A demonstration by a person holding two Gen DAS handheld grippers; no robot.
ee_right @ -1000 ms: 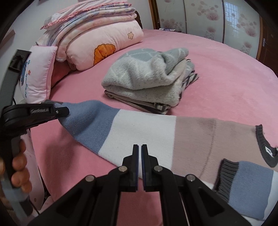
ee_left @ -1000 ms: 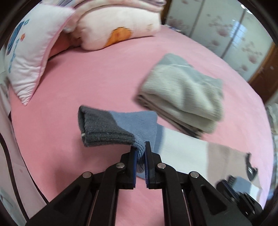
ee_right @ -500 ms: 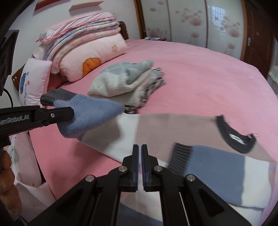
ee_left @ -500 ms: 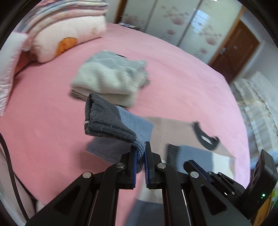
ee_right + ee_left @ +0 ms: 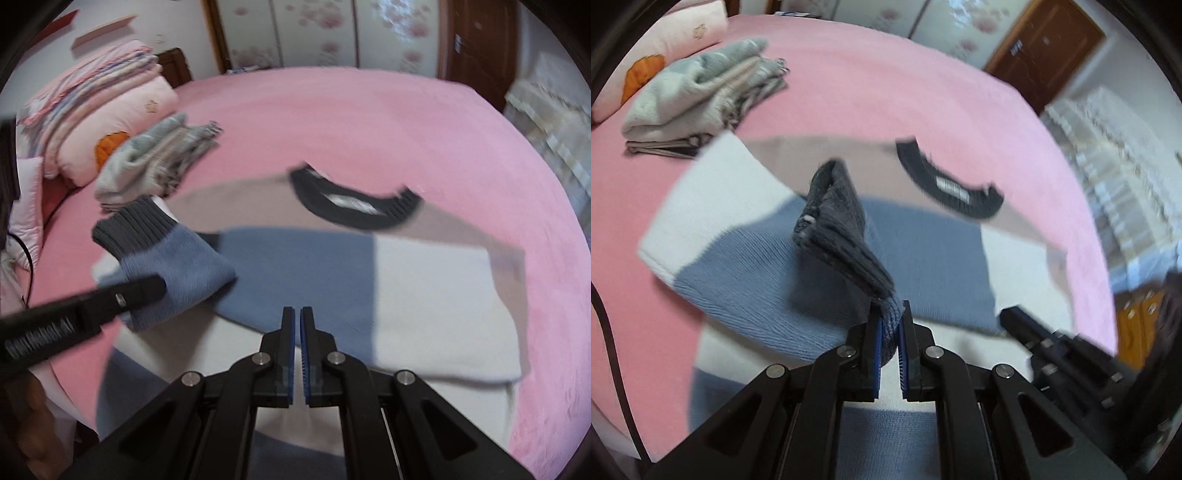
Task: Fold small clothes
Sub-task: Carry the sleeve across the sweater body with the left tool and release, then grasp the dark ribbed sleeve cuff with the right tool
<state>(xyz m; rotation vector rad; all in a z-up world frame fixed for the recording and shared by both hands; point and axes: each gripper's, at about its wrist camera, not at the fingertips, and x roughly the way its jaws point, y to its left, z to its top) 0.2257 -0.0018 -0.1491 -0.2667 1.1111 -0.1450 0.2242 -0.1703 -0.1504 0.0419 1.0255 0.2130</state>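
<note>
**Sleeve held up over the sweater**

A sweater (image 5: 424, 295) lies flat on the pink bed (image 5: 369, 122). It has blocks of blue, white and light brown. Its dark collar (image 5: 354, 206) sits at the far side, away from the cameras.

The left gripper (image 5: 889, 314) has its fingers (image 5: 873, 332) pinched tight on one sleeve (image 5: 846, 240). The blue knit is squeezed between the blue pads. The dark gray cuff (image 5: 133, 225) sticks up and out, off the bed. The sleeve hangs above the blue part of the sweater.

The right gripper (image 5: 297, 321) is over the near edge of the sweater. Its fingers (image 5: 288, 332) are almost together, with only a thin gap. Nothing is between them.

A pile of folded clothes (image 5: 155, 162) in gray and cream sits on the bed, just beside the far left corner of the sweater. Past the pile are a pink pillow (image 5: 136, 114) with an orange picture and a stack of striped blankets (image 5: 92, 81). A brown door (image 5: 480, 37) stands at the far wall.
</note>
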